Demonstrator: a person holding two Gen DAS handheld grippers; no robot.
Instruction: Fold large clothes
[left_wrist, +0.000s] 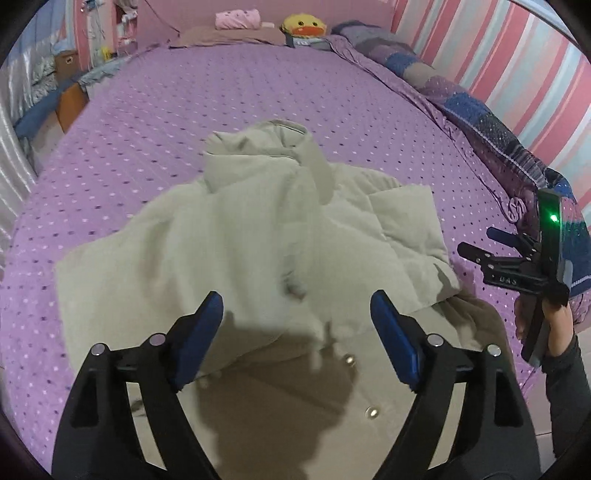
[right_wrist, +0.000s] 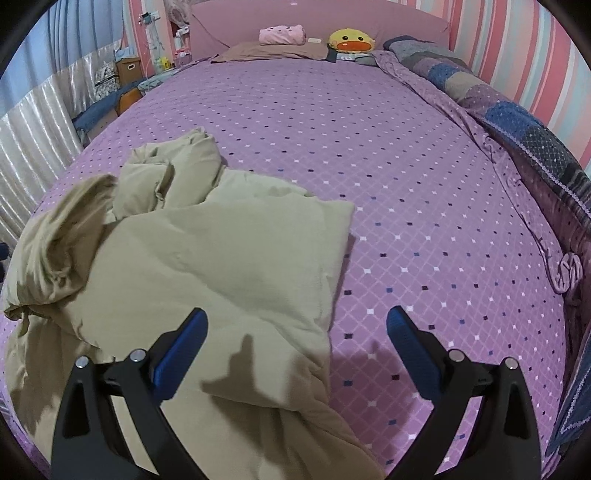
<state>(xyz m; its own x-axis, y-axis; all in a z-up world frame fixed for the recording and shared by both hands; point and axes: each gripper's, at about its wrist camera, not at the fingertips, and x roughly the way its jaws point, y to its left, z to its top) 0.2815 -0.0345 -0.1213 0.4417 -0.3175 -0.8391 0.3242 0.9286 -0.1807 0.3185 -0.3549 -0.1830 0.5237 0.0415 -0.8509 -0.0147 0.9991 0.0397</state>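
Beige padded jacket (left_wrist: 236, 258), left wrist view: lies rumpled on the purple diamond-print bedsheet (left_wrist: 147, 122), hood (left_wrist: 258, 155) bunched toward the headboard, one panel folded over the body, metal snaps (left_wrist: 372, 411) showing on the near flap. Left gripper (left_wrist: 297, 306): blue-padded jaws spread wide above the jacket, nothing between them, pads clear of the cloth. Right gripper (left_wrist: 480, 245): at the right edge, held in a hand (left_wrist: 546, 325) with a dark sleeve, green light lit on its body; its fingers stand apart, empty, beside the jacket's right edge. Patchwork quilt (left_wrist: 461, 99): rolled along the striped wall. Yellow duck plush (left_wrist: 304, 26) and pink pillow (left_wrist: 238, 18): at the head of the bed. Cardboard box (left_wrist: 66, 62): on the floor at far left; contents not discernible.

Right wrist view. Beige padded jacket (right_wrist: 207, 258): occupies the left half of the frame, hood (right_wrist: 173, 173) crumpled at its far end, a loose fold (right_wrist: 62, 236) raised and blurred at the left edge. Right gripper (right_wrist: 297, 328): jaws released and wide, left pad over the jacket's near right corner, right pad over bare bedsheet (right_wrist: 406, 166); nothing grasped. Patchwork quilt (right_wrist: 517, 114): along the right wall. Yellow duck plush (right_wrist: 351, 40) and pink pillow (right_wrist: 282, 35): against the pink headboard (right_wrist: 314, 14). Cardboard box (right_wrist: 127, 68): far left, beside the bed; interior not visible.
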